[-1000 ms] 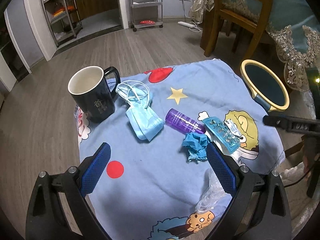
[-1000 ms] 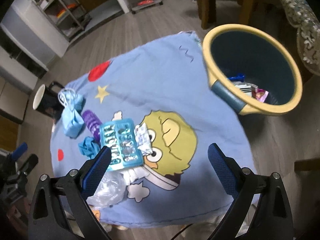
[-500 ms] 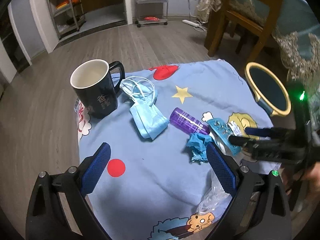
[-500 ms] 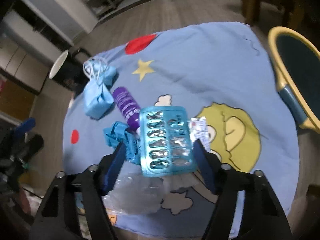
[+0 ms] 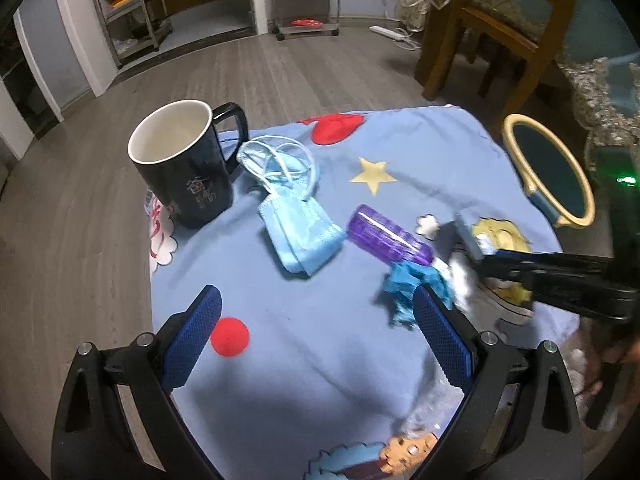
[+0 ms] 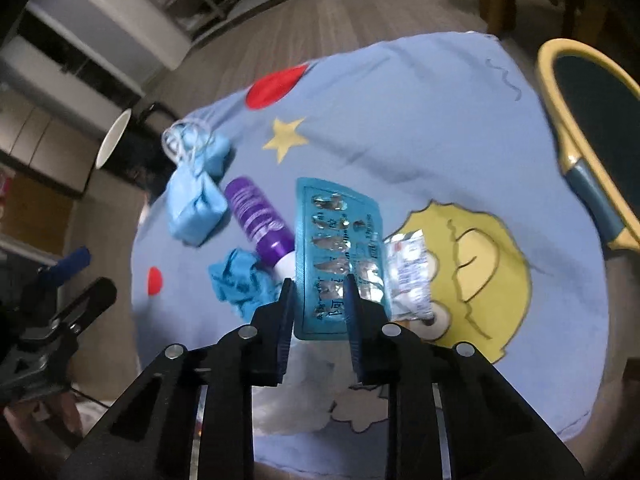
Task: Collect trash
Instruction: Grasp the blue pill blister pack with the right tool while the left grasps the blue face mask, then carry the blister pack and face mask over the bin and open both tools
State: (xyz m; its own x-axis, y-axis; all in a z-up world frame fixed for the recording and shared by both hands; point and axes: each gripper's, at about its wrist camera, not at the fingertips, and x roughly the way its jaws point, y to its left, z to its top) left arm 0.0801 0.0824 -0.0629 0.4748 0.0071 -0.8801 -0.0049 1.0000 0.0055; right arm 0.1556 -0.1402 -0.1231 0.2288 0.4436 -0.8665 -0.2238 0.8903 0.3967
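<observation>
My right gripper (image 6: 320, 300) is shut on the near edge of a teal blister pack (image 6: 336, 248), which tilts up off the blue cartoon cloth (image 6: 400, 120). A silver foil wrapper (image 6: 410, 272) lies just right of it. A purple bottle (image 5: 388, 240), a crumpled blue tissue (image 5: 408, 284) and blue face masks (image 5: 300, 224) lie on the cloth. My left gripper (image 5: 316, 336) is open and empty above the cloth's near side. The right gripper (image 5: 500, 260) shows at right in the left wrist view.
A black mug (image 5: 184, 168) stands at the cloth's far left. A yellow-rimmed bin (image 5: 548, 176) stands on the floor to the right, also in the right wrist view (image 6: 588, 120). A clear plastic bag (image 5: 436, 404) lies at the near edge. A wooden chair (image 5: 492, 28) stands behind.
My right gripper came down to the blister pack, closed on its near edge and tilted it up. My left gripper stayed open and shifted slightly.
</observation>
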